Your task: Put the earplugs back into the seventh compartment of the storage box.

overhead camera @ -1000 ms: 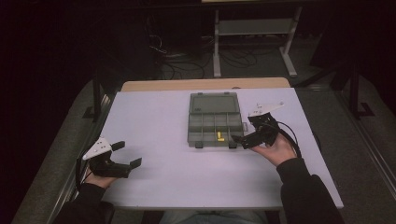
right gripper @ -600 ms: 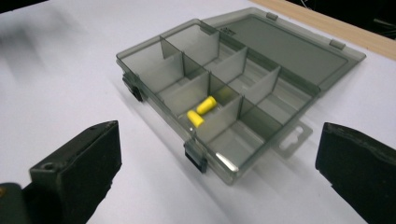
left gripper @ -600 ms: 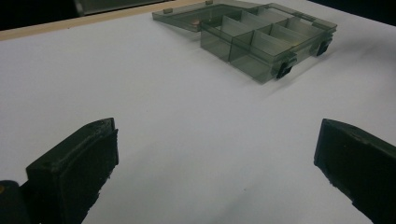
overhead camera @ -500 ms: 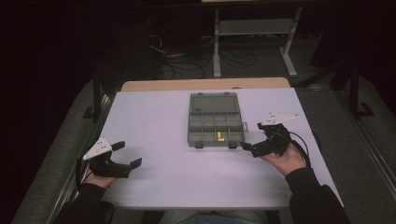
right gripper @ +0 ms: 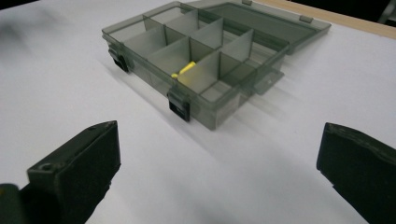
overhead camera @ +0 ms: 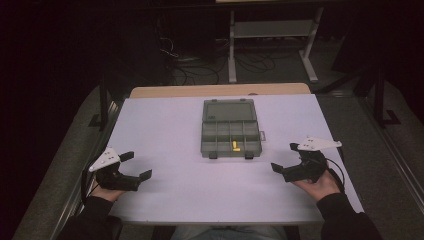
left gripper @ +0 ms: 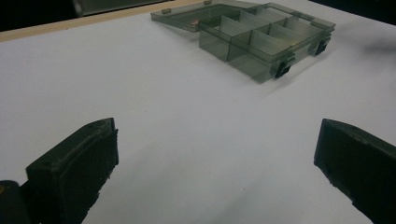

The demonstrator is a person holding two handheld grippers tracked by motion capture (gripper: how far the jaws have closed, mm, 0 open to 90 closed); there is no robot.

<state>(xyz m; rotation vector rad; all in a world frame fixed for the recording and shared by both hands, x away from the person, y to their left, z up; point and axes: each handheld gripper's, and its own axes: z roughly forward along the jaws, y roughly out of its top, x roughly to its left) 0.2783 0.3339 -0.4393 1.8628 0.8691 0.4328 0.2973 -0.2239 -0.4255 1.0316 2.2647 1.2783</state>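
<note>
The left gripper [overhead camera: 131, 167] rests near the bench's [overhead camera: 165, 125] front left corner, jaws apart. Mid-bench toward the far edge sits a smoky translucent box [overhead camera: 231, 135], lid open flat, dividers inside, a yellow piece [overhead camera: 235, 146] in one front compartment. The right gripper [overhead camera: 285, 158] sits near the right edge, jaws apart.

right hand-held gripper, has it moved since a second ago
Yes. In the high view the right hand-held gripper has pulled back from the organizer box, toward the person and the table's right edge, and sits open, apart from the box.
</note>
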